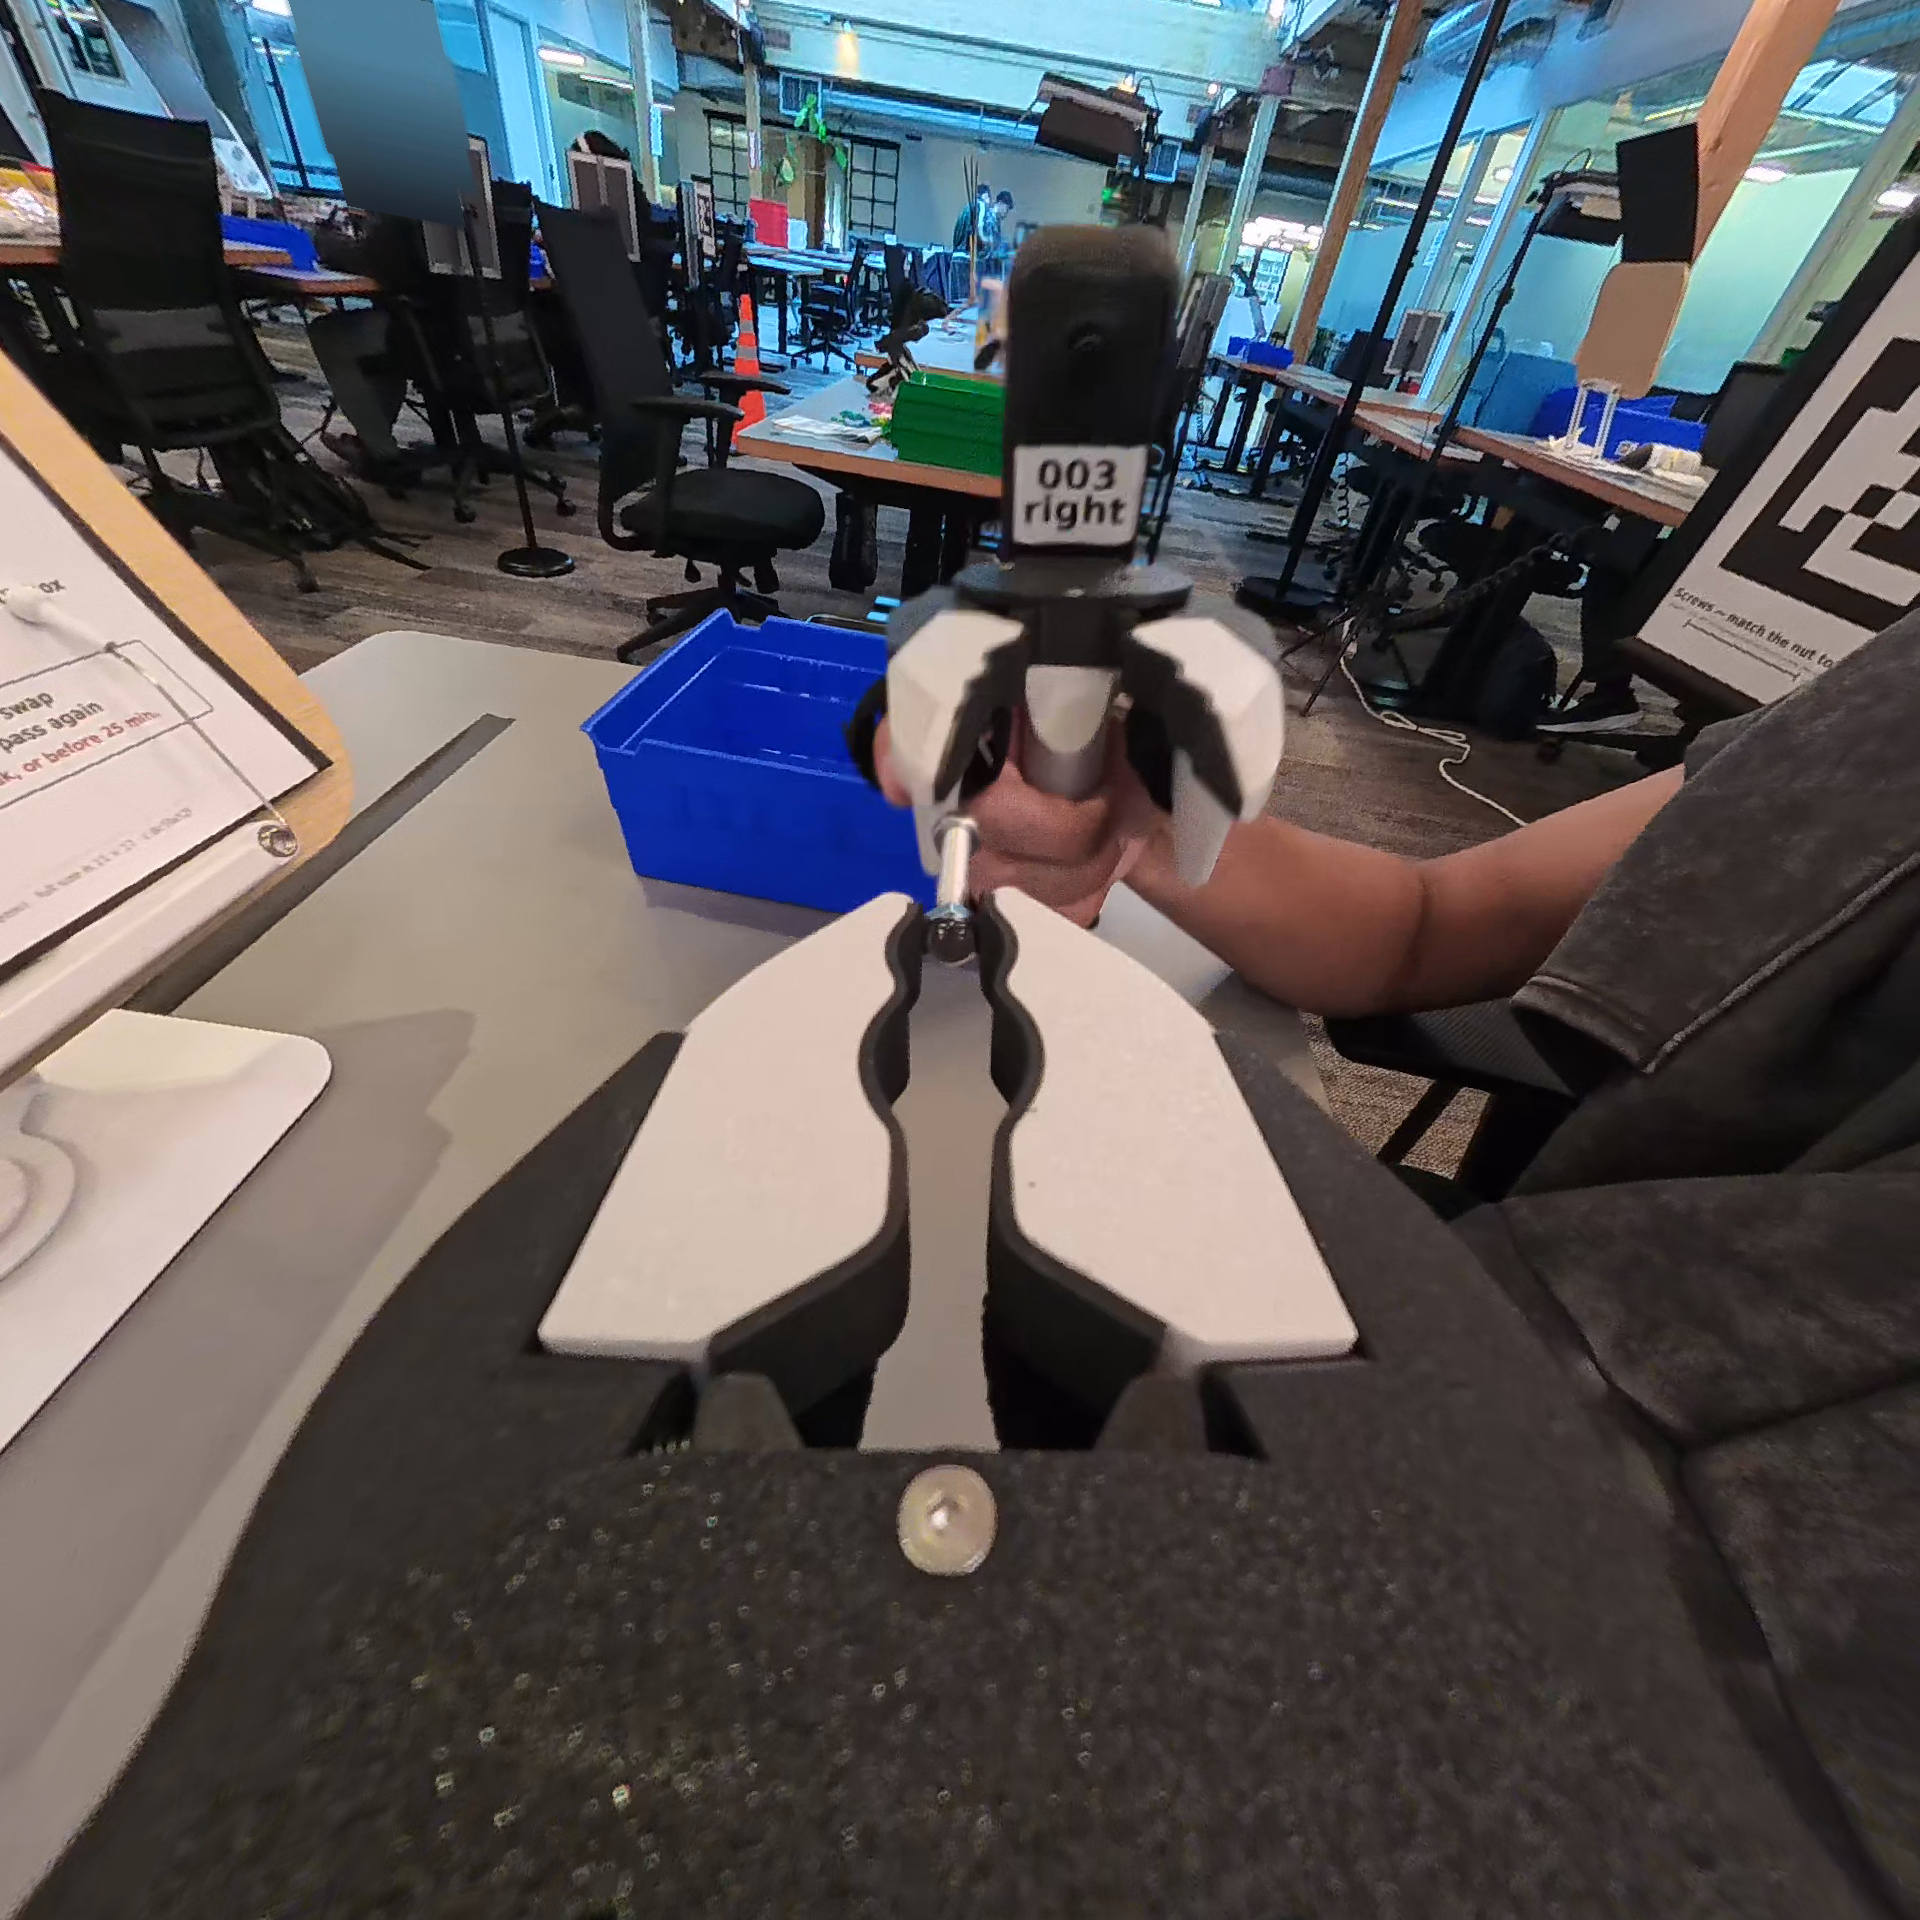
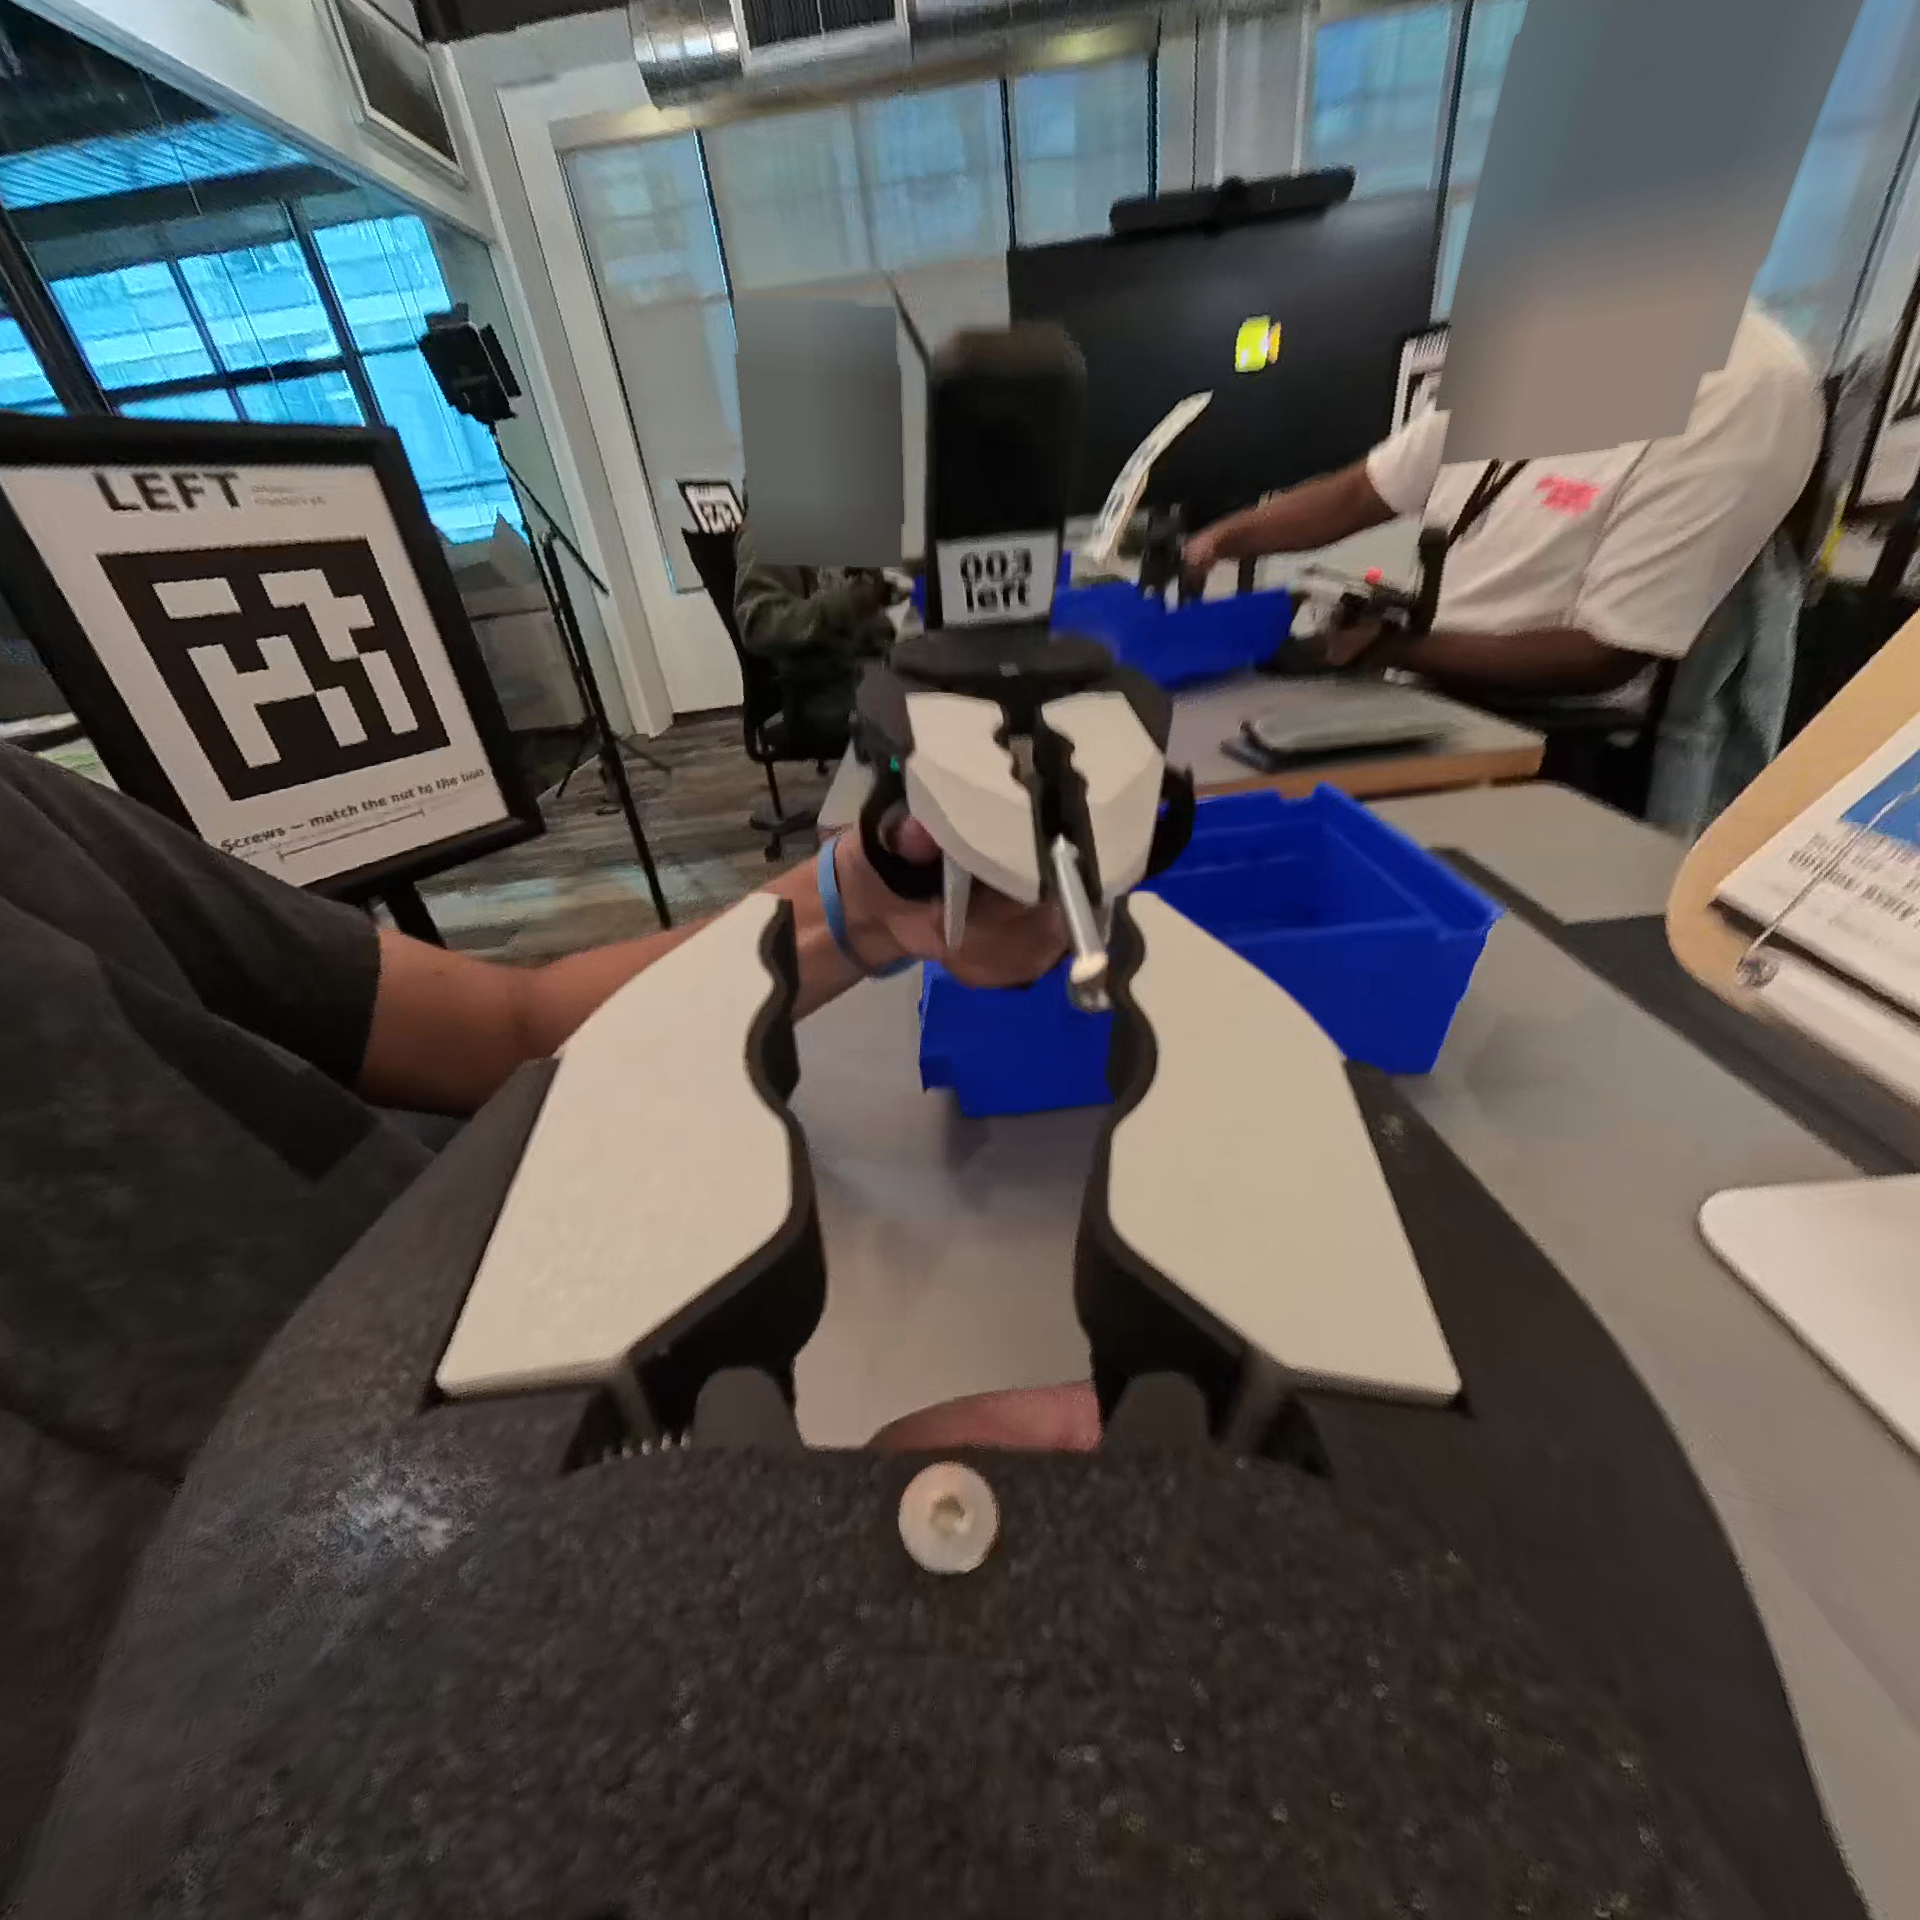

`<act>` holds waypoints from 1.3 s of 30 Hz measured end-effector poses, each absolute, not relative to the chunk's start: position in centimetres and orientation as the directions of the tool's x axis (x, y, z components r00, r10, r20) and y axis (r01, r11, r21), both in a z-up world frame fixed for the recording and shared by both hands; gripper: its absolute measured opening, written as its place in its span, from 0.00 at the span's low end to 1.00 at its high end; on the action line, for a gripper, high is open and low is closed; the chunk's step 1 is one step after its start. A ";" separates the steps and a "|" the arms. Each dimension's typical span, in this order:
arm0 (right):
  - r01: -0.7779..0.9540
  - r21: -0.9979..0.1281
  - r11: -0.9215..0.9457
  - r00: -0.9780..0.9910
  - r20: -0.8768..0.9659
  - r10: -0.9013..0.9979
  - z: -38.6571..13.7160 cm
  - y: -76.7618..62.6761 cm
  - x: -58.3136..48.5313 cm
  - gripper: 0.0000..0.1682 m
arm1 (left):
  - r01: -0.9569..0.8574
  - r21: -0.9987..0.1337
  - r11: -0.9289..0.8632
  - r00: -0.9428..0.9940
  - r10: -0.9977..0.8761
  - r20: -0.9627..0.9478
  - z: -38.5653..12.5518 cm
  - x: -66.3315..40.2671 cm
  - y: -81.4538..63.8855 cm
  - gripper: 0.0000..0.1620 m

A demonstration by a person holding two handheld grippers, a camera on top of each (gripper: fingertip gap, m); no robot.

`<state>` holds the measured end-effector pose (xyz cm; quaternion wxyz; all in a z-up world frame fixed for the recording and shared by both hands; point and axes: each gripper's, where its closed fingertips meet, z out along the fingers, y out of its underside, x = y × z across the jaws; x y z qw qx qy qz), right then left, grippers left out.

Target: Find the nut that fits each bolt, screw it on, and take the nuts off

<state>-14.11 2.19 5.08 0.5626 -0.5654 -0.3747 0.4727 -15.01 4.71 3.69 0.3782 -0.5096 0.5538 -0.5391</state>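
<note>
Left wrist view: left tongs [image 1: 951,925] closed on the bolt [image 1: 954,868] at its dark lower end; shank runs away toward the right tongs [image 1: 1081,821], spread open, holding nothing. Blue bin [image 1: 727,769] behind on the worktop [image 1: 468,935].

Right wrist view: right tongs [image 2: 951,940] agape; bolt [image 2: 1075,914] projects from the left tongs [image 2: 1049,862], its free end just beside the right-hand finger [image 2: 1247,1143]. Whether a nut is fitted cannot be told; bin contents hidden.

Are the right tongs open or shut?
Open. In the right wrist view the right tongs have a wide gap between their tips, while the left tongs pinch the bolt.
</note>
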 end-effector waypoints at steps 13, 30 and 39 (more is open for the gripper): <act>-0.155 -0.951 -0.267 0.233 -0.298 0.926 4.0 3.6 -13.5 0.17 | -0.145 -0.986 -0.087 -0.213 -0.970 0.117 4.2 -15.1 4.1 0.06; 0.623 -0.494 0.607 0.392 0.868 0.304 2.6 4.1 -12.9 0.06 | -0.257 -0.893 -0.368 -0.236 -0.873 0.428 3.3 -14.6 4.3 0.06; 0.810 0.207 0.549 -0.010 0.940 -0.341 1.5 3.6 -12.8 0.06 | -0.339 -0.759 -0.556 -0.248 -0.725 0.642 2.2 -14.2 4.3 0.06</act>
